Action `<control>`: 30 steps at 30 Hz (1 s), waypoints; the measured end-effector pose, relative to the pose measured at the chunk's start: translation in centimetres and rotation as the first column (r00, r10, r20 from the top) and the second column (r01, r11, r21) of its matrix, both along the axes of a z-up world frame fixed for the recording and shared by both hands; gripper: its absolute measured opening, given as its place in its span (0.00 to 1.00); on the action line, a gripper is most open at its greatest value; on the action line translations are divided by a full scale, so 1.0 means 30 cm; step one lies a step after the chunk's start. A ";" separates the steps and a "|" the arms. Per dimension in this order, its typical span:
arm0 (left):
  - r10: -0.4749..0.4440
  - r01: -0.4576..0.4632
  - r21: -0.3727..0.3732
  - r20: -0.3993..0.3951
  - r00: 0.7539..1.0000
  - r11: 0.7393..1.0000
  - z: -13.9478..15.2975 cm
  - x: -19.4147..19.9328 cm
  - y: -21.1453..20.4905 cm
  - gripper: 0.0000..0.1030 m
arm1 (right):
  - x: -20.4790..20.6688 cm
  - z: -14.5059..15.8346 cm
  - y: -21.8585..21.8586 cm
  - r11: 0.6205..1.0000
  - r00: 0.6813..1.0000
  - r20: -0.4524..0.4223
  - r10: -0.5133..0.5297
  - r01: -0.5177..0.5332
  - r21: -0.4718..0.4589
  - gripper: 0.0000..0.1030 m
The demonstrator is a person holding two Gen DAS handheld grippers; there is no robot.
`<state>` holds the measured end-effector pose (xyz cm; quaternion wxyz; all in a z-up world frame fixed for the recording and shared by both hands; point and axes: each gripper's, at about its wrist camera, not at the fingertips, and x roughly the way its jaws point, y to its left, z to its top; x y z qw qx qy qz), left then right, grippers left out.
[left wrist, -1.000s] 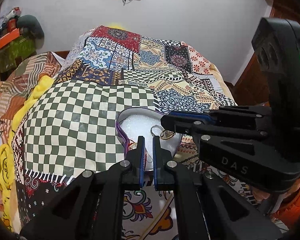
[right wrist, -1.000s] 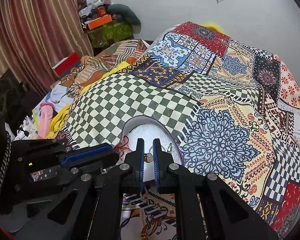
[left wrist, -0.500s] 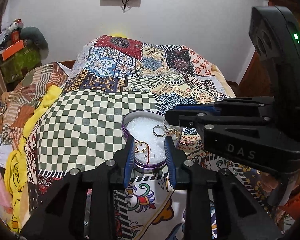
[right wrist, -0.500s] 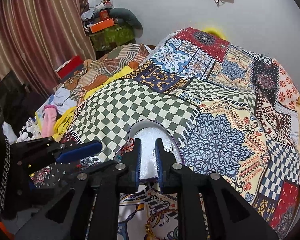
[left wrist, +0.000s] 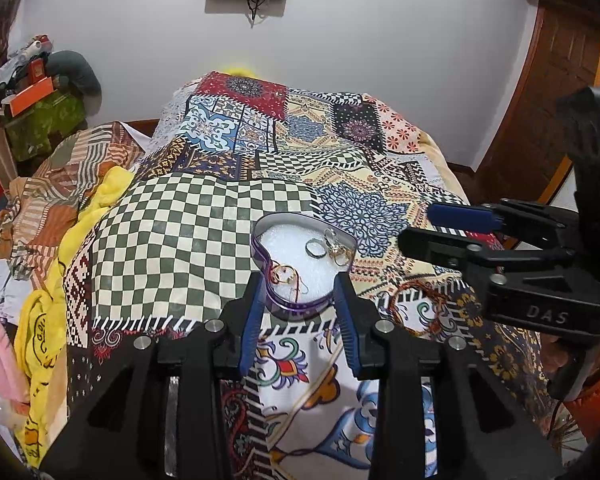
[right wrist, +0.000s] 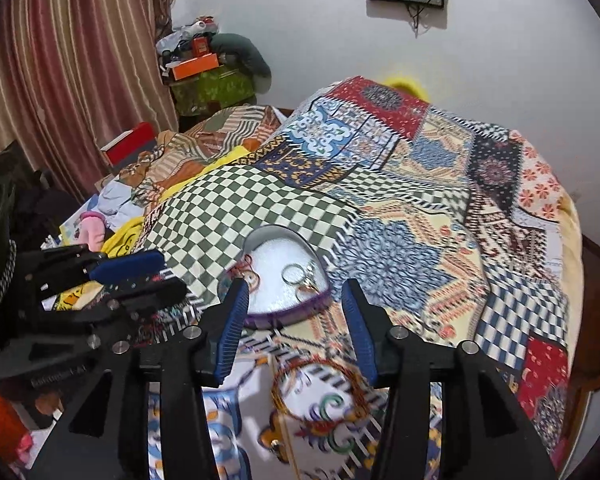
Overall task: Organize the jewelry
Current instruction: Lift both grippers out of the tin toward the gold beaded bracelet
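A purple heart-shaped box (left wrist: 260, 246) with white foam lining lies open on the patterned bedspread (left wrist: 180, 240). In it lie a silver ring (left wrist: 314, 248), a gold earring cluster (left wrist: 338, 254) and a gold ring with red thread (left wrist: 284, 274). The box also shows in the right wrist view (right wrist: 300, 312). A gold and red bangle (right wrist: 320, 390) lies on the bedspread in front of the box. My left gripper (left wrist: 298, 320) is open and empty just before the box. My right gripper (right wrist: 296, 328) is open and empty above the bangle.
Piled clothes and a yellow cloth (left wrist: 44, 304) lie at the left of the bed. A green cabinet (right wrist: 212, 88) with an orange box stands by the curtain (right wrist: 60, 80). A wooden door (left wrist: 540, 100) is at the right.
Both grippers have opened wide and pulled back from the box. The pieces they held now lie in the box.
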<state>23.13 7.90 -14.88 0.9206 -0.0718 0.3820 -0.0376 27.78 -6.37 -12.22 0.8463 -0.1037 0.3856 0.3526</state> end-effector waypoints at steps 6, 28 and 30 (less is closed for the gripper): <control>-0.020 0.020 -0.001 -0.015 1.000 1.000 -0.003 -0.043 -0.035 0.34 | -0.038 0.007 -0.099 0.999 0.999 0.009 -0.036 0.036 0.006 0.44; -0.166 0.156 -0.079 -0.142 0.976 0.985 -0.154 -0.037 -0.260 0.34 | -0.118 -0.142 -0.305 0.994 0.991 -0.084 -0.107 0.105 -0.026 0.44; -0.180 0.169 -0.085 -0.144 0.973 0.982 -0.163 -0.036 -0.283 0.34 | -0.117 -0.146 -0.314 0.994 0.989 -0.097 -0.113 0.113 -0.014 0.44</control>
